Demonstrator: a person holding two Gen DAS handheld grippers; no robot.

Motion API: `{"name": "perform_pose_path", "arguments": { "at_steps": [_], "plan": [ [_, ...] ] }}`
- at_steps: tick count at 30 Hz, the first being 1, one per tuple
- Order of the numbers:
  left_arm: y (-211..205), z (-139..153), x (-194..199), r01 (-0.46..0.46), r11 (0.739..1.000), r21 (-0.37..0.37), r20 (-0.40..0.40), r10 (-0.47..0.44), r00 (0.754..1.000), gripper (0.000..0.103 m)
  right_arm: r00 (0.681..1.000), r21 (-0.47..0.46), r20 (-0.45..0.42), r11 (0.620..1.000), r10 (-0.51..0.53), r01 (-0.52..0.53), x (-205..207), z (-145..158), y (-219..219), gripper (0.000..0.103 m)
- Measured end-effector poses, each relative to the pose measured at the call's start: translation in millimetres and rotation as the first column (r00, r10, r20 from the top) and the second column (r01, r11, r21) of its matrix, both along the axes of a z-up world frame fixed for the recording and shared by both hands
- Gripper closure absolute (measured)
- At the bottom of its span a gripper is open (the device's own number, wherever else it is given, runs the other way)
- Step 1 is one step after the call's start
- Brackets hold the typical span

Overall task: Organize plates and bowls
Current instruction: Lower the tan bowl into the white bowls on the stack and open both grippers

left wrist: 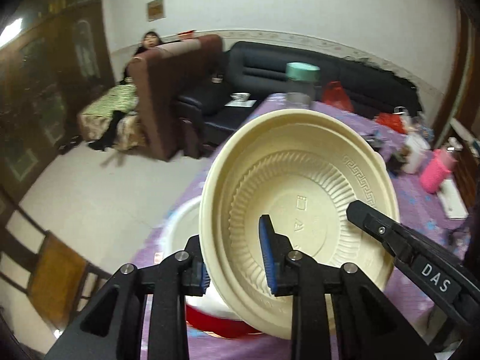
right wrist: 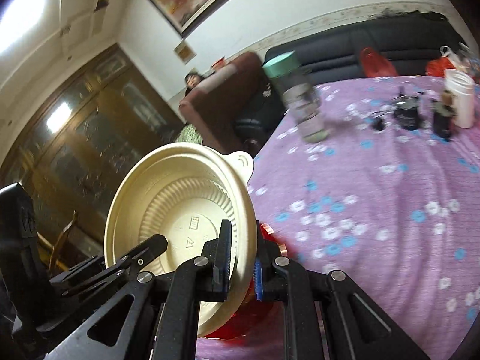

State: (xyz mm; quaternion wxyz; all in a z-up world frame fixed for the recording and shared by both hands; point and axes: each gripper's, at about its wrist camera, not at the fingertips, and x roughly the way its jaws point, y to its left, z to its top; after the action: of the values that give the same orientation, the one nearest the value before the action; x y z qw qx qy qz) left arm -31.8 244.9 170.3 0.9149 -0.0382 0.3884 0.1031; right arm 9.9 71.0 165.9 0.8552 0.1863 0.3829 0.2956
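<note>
A cream plastic bowl [left wrist: 300, 198] is held tilted above the purple flowered table, its inside facing both cameras. My left gripper [left wrist: 237, 267] is shut on its left rim, one blue pad inside and one outside. My right gripper [right wrist: 243, 267] is shut on the bowl [right wrist: 180, 216] at its right rim; its finger [left wrist: 378, 228] shows in the left wrist view. A white bowl [left wrist: 180, 228] and a red dish [left wrist: 210, 321] lie on the table beneath.
A clear bottle with a teal lid [right wrist: 297, 99] stands further back on the table [right wrist: 375, 195]. Small dark items [right wrist: 408, 114] and a white jar [right wrist: 460, 99] are at the far right. A pink object [left wrist: 435, 174] lies right. A wooden chair [left wrist: 54, 273] stands left.
</note>
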Motion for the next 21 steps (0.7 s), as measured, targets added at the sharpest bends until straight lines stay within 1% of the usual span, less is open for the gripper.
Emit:
{"name": "perform_pose_path", "arguments": {
  "at_steps": [4, 6, 7, 8, 9, 11, 13, 14, 15, 16, 18, 20, 21],
  "plan": [
    [29, -16, 5, -0.042, 0.999, -0.001, -0.034, 0.042, 0.999, 0.075, 0.999, -0.058, -0.021, 0.998, 0.024, -0.025, 4, -10, 37, 0.088],
    [37, -24, 10, -0.045, 0.999, -0.005, -0.056, 0.045, 0.997, 0.073, 0.999, -0.09, -0.031, 0.996, 0.023, -0.026, 9, -17, 47, 0.088],
    [40, -28, 12, -0.044, 0.999, 0.004, -0.067, 0.044, 0.997, 0.07, 0.999, -0.111, -0.036, 0.994, 0.022, -0.025, 12, -20, 52, 0.089],
    [43, -31, 13, -0.041, 0.999, 0.015, -0.075, 0.042, 0.996, 0.065, 0.999, -0.129, -0.039, 0.991, 0.018, -0.023, 15, -22, 54, 0.089],
    [44, -33, 13, -0.04, 0.999, 0.013, -0.074, 0.041, 0.996, 0.062, 0.999, -0.154, -0.039, 0.988, 0.012, -0.018, 16, -25, 58, 0.089],
    [50, -32, 9, -0.038, 0.999, -0.012, -0.064, 0.037, 0.997, 0.047, 0.999, -0.183, -0.046, 0.983, 0.005, -0.014, 17, -30, 62, 0.089],
    [58, -30, 9, -0.037, 0.998, -0.051, -0.051, 0.035, 0.998, 0.042, 0.999, -0.204, -0.049, 0.979, -0.011, 0.001, 19, -33, 64, 0.09],
    [63, -28, 6, -0.04, 0.996, -0.075, -0.043, 0.037, 0.998, 0.042, 0.999, -0.212, -0.047, 0.977, -0.016, 0.005, 20, -34, 64, 0.09],
    [70, -27, 2, -0.044, 0.993, -0.106, -0.031, 0.04, 0.999, 0.041, 0.999, -0.219, -0.04, 0.976, -0.011, 0.002, 21, -33, 66, 0.09],
    [75, -26, -2, -0.048, 0.991, -0.129, -0.021, 0.046, 0.999, 0.038, 1.0, -0.231, -0.031, 0.973, -0.003, -0.004, 21, -33, 69, 0.089],
    [82, -25, -11, -0.065, 0.985, -0.161, 0.009, 0.067, 0.998, 0.034, 1.0, -0.256, -0.002, 0.967, 0.001, -0.002, 18, -32, 75, 0.088],
    [88, -25, -20, -0.08, 0.979, -0.19, 0.036, 0.088, 0.995, 0.032, 1.0, -0.273, 0.029, 0.962, 0.0, 0.008, 14, -31, 79, 0.079],
    [90, -26, -25, -0.094, 0.975, -0.204, 0.051, 0.107, 0.993, 0.031, 0.999, -0.272, 0.04, 0.962, 0.003, 0.008, 12, -31, 81, 0.065]
  ]
}}
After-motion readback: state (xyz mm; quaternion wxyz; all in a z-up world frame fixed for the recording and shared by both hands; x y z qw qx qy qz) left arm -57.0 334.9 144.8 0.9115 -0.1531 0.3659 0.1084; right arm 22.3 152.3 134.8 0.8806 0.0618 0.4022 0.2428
